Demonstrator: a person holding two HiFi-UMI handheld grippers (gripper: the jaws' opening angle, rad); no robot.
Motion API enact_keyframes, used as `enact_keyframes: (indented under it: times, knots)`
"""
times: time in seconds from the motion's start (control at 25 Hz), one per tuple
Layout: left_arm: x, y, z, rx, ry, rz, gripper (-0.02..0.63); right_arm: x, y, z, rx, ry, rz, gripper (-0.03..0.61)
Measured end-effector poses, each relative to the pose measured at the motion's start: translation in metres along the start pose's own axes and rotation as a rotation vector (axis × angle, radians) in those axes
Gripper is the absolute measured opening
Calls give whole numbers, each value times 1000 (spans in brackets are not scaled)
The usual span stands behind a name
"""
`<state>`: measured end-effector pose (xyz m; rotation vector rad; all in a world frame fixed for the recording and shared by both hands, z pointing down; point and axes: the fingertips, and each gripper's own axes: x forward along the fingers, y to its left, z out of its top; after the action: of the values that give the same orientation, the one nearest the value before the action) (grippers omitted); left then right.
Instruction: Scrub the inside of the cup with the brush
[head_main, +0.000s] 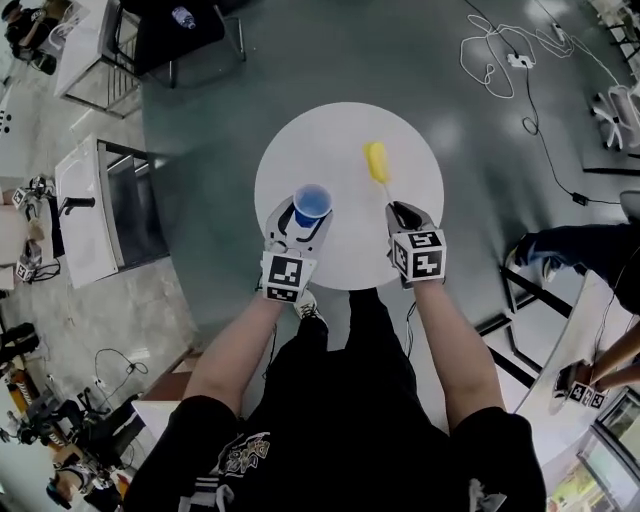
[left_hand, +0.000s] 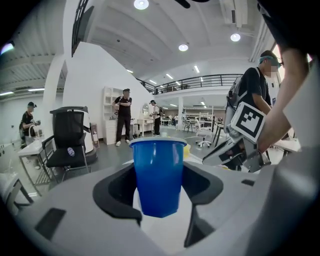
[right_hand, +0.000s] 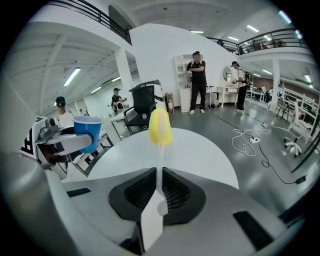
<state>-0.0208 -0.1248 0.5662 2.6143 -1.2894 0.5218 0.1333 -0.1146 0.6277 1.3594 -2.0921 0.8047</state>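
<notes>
A blue plastic cup stands upright between the jaws of my left gripper, over the near left part of the round white table. In the left gripper view the cup fills the gap between the dark pads, which press on its sides. My right gripper is shut on the thin white handle of a brush, whose yellow head points away from me over the table. The right gripper view shows the brush sticking straight out, with the cup off to its left, apart from it.
White cables lie looped on the grey floor beyond the table. A black chair stands at the far left, a white desk at the left. A black-framed table is close on my right. Several people stand farther off.
</notes>
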Motion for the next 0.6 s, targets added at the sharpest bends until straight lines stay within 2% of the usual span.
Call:
enact_keyframes:
  times: [0.24, 0.6]
  knots:
    - [29, 4, -25, -31, 42, 18, 264, 34, -19, -15, 11, 59, 10, 49]
    - [56, 4, -41, -45, 77, 17, 264, 59, -28, -23, 2, 105, 35, 49]
